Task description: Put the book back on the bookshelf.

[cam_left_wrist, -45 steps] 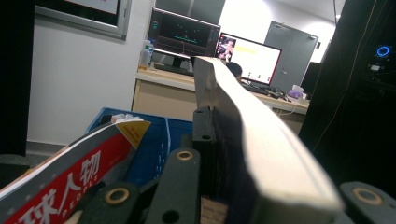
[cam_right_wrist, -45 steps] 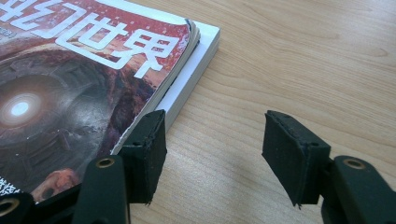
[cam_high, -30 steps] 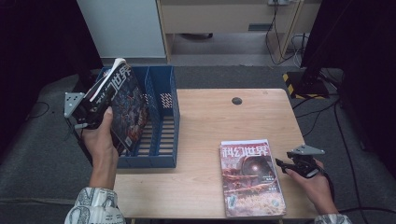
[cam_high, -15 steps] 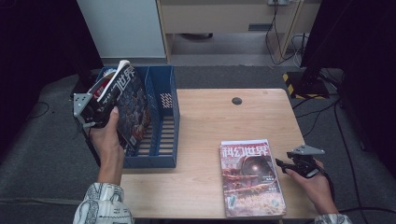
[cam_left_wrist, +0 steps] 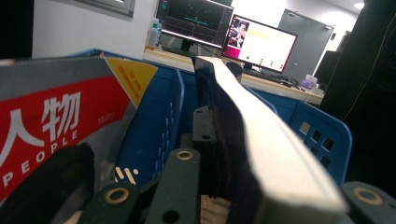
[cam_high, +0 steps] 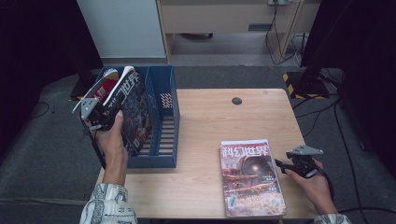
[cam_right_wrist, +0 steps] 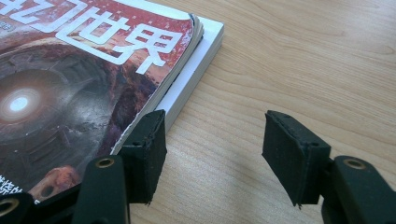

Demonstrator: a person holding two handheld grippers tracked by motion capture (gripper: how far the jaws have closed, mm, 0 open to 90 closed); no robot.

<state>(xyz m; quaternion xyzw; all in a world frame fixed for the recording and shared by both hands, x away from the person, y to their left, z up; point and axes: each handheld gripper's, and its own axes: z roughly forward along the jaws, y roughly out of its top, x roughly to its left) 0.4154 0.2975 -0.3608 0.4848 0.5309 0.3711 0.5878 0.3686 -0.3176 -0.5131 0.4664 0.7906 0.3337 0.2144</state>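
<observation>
My left gripper [cam_high: 100, 115] is shut on a dark-covered magazine [cam_high: 134, 108], held upright and tilted over the left slot of the blue file rack [cam_high: 164, 122]. In the left gripper view the magazine's pale edge [cam_left_wrist: 261, 144] runs away between the jaws. A red "People" magazine [cam_left_wrist: 51, 121] stands in the rack [cam_left_wrist: 154, 126] beside it. A stack of magazines with a red cover [cam_high: 251, 175] lies flat on the wooden table [cam_high: 205, 126]. My right gripper [cam_high: 283, 166] rests at the stack's right edge. It is open [cam_right_wrist: 212, 154], with bare wood between the pads and its left pad beside the stack [cam_right_wrist: 84, 79].
A round cable hole [cam_high: 236, 100] sits at the table's far middle. A pale cabinet [cam_high: 121, 28] and a wooden shelf unit stand behind the table. Cables trail on the floor at the back right. Monitors [cam_left_wrist: 261, 44] glow beyond the rack.
My left hand has carried the dark magazine down and to the right, closer into the blue rack. The right gripper and the stack have stayed put.
</observation>
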